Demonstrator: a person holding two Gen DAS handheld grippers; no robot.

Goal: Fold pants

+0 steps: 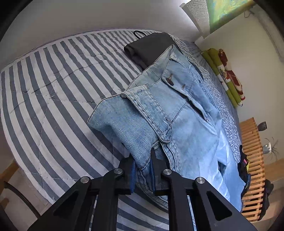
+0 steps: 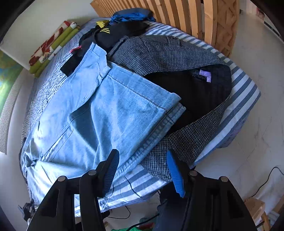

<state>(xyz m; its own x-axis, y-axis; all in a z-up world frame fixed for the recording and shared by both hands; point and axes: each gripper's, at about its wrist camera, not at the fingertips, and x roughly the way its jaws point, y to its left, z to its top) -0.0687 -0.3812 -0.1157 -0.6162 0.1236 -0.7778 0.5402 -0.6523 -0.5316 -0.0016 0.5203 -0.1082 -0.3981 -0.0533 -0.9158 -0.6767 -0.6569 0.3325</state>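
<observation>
Left wrist view showed the left tool (image 1: 142, 165) pinching a folded corner of the light blue jeans (image 1: 177, 110), the denim flap squeezed between its two dark fingers (image 1: 127, 174). The jeans lay on the striped bed cover (image 1: 53, 85), waistband end raised toward the camera and the fly button (image 1: 169, 80) facing up. Beyond the jeans, farther from the tool, a folded black garment (image 1: 150, 48) rested on the same cover. Past the far side of the jeans, rolled green and red fabric (image 1: 229, 76) lay along the wall, and a wooden slatted frame (image 1: 252, 160) stood close by.

Right wrist view showed the right tool (image 2: 143, 170) with its blue-padded fingers (image 2: 175, 176) spread apart and nothing between them. It hovered over the edge of the bed, just above where the hem side of the jeans (image 2: 99, 110) met a grey houndstooth jacket (image 2: 168, 53). The jacket lay partly under the jeans, its black lining and purple label (image 2: 205, 75) exposed. Behind the jeans, dark clothes (image 2: 117, 32) were heaped near the slatted headboard (image 2: 177, 12).
</observation>
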